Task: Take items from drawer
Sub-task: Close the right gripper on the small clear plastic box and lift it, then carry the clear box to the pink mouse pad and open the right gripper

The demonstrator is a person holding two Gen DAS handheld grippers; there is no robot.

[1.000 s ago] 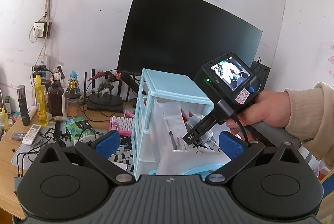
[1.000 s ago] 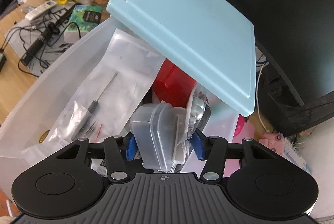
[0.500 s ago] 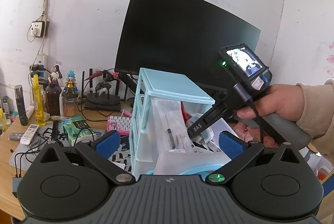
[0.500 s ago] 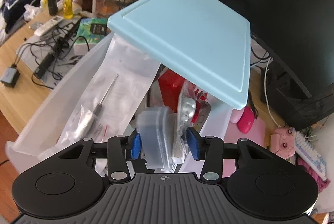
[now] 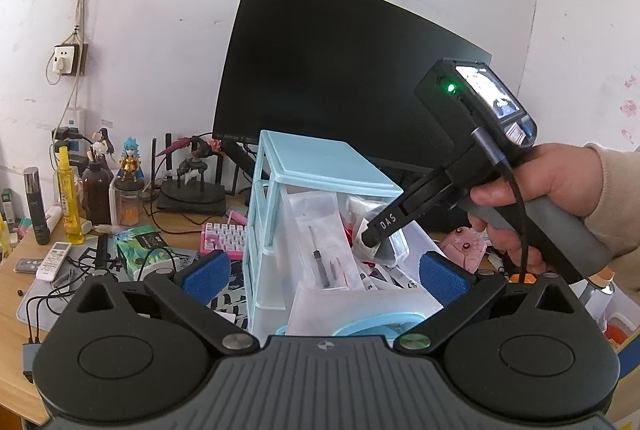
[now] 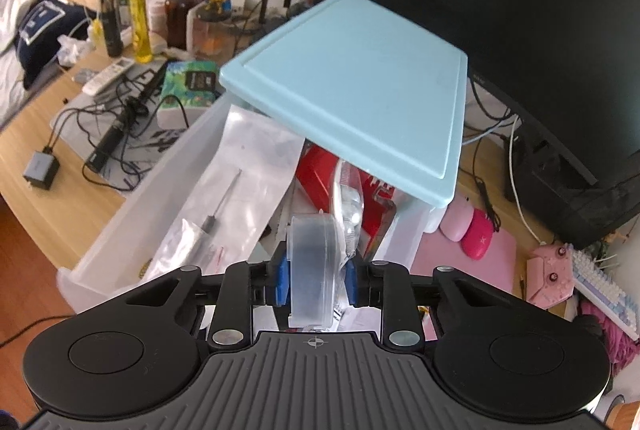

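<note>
A light blue drawer unit (image 5: 316, 169) stands on the desk with its top translucent drawer (image 6: 132, 213) pulled out. The drawer holds a clear bag with a small screwdriver (image 6: 236, 185), a red package (image 6: 320, 173) and other packets. My right gripper (image 6: 316, 280) is shut on a clear plastic case with a plastic packet (image 6: 314, 270), held above the drawer. It also shows in the left wrist view (image 5: 380, 230), over the drawer. My left gripper (image 5: 324, 270) is open and empty, just in front of the drawer.
A black monitor (image 5: 340, 81) stands behind the unit. Bottles and figurines (image 5: 96, 185), a remote (image 5: 54, 260), a green box (image 5: 144, 246) and cables lie at left. A pink mouse (image 6: 478, 238), pink controller (image 6: 552, 278) and keyboard (image 6: 600, 290) lie at right.
My right gripper has risen and pulled back, lifting the clear case and packet up out of the drawer. The left gripper has stayed open and nearly still.
</note>
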